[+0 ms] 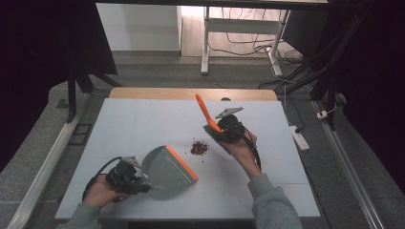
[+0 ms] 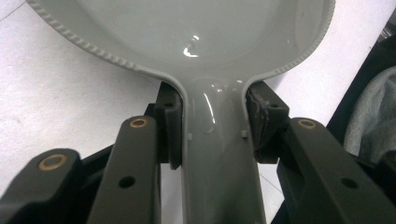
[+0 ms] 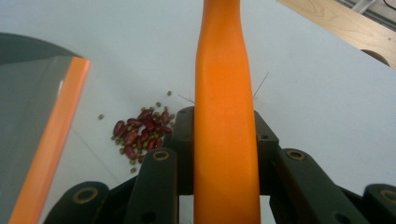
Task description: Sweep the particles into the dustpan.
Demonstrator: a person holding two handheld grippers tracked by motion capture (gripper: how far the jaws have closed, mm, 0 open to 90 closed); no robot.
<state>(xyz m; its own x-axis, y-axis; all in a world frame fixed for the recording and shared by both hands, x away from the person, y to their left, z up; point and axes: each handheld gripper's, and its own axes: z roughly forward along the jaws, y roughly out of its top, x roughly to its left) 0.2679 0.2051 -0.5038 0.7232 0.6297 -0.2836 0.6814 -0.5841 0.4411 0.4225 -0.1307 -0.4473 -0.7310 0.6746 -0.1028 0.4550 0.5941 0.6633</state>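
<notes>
A grey dustpan with an orange lip lies on the white table, its mouth turned to the right. My left gripper is shut on the dustpan's grey handle, with a pad on each side of the neck. My right gripper is shut on the orange handle of a small brush, which sticks up and away. In the right gripper view that orange handle runs up between the jaws. A small heap of red beans with a few green ones lies between the dustpan's lip and the brush.
The white table has a wooden strip along its far edge. Beyond it are a desk frame, cables and a power strip on the floor at the right. Dark curtains hang on both sides.
</notes>
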